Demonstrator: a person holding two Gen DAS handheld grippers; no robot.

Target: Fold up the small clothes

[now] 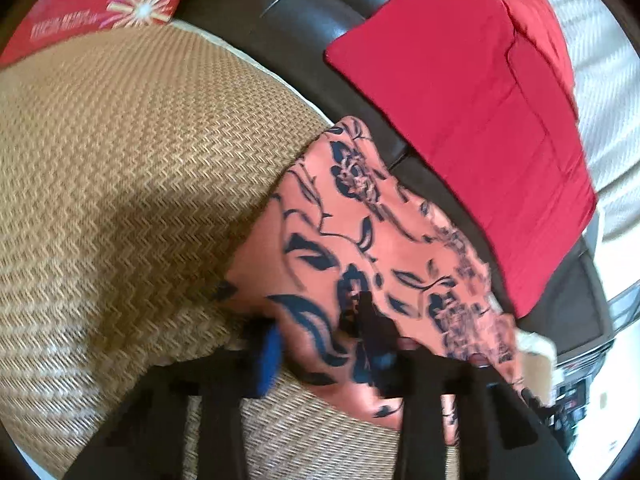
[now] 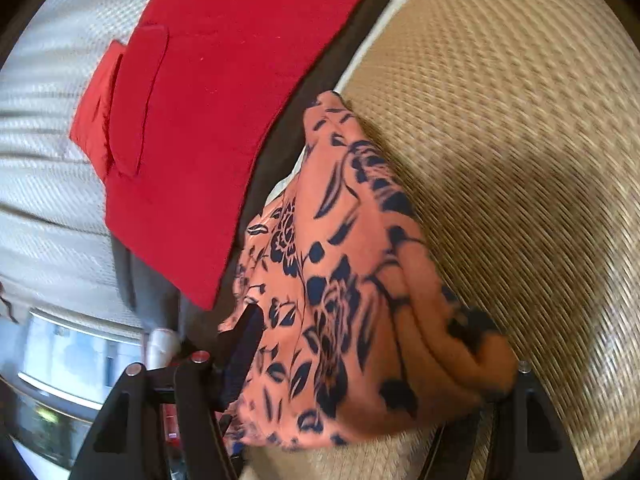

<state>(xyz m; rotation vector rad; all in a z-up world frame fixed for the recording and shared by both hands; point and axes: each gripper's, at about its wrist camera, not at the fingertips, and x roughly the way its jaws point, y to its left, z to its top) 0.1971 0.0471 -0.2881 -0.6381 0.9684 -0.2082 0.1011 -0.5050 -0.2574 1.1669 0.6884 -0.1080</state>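
A salmon-pink garment with a dark blue flower print (image 1: 360, 240) lies at the edge of a woven straw mat (image 1: 120, 160). In the left wrist view my left gripper (image 1: 320, 340) has cloth between its blue-padded left finger (image 1: 268, 360) and its black right finger (image 1: 372, 332); it looks shut on the garment. In the right wrist view the same garment (image 2: 340, 280) is bunched over my right gripper (image 2: 360, 360). Its left finger (image 2: 248, 328) pokes out beside the cloth and the right finger is hidden under the folds.
A folded red garment (image 1: 460, 100) lies on the dark brown leather edge (image 1: 280, 20) beyond the mat, also in the right wrist view (image 2: 220, 100). A white textured bedspread (image 2: 40, 160) lies behind it. A red printed box (image 1: 100, 0) sits at the mat's far corner.
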